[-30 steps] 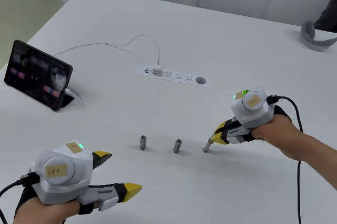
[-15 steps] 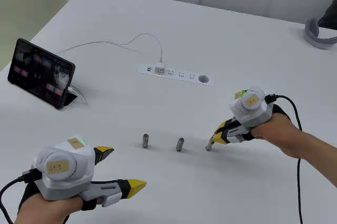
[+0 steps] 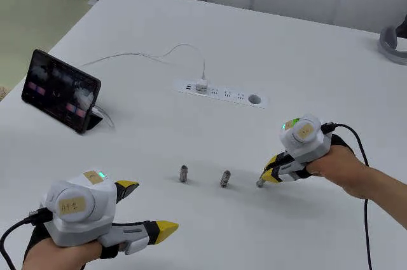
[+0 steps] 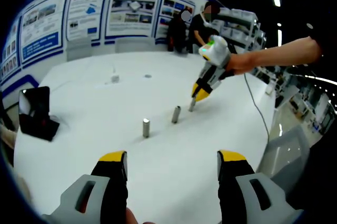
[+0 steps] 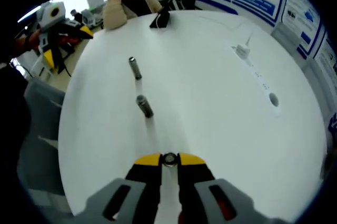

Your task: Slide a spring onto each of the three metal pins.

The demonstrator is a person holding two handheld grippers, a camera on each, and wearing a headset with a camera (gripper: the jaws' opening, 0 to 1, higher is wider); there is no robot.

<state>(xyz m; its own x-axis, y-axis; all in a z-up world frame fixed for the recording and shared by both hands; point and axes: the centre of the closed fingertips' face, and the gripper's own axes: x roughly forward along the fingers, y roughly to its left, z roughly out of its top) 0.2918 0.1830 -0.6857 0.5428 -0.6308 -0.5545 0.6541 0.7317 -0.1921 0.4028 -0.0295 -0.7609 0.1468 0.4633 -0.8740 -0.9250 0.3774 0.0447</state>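
On the large white table (image 3: 191,41) two short grey metal pins stand upright, each one with a coiled spring around it: the first sprung pin (image 3: 183,173) and, just to the right of it in the head view, the second sprung pin (image 3: 225,178). In line with them stands the third pin (image 3: 260,183), a small grey metal piece. The right gripper (image 3: 266,178), a white body with black jaws and yellow tips, reaches down to the third pin. In the right gripper view its yellow fingertips (image 5: 147,161) are nearly together and clamp a round metal ring (image 5: 169,159), which is the top of this pin; I cannot tell if a spring sits fully on it. The two other pins lie further ahead along the jaws in that view. The left gripper (image 3: 147,208), of the same white, black and yellow build, hangs above the near edge of the table, well apart from the pins. Its yellow fingertips (image 4: 113,158) are wide apart with nothing between them, and in the left gripper view the three pins stand in a row ahead of it. Further back on the table lie a long white power strip (image 3: 222,93) with a white cable and, at the left, a black tablet on a stand (image 3: 60,90).
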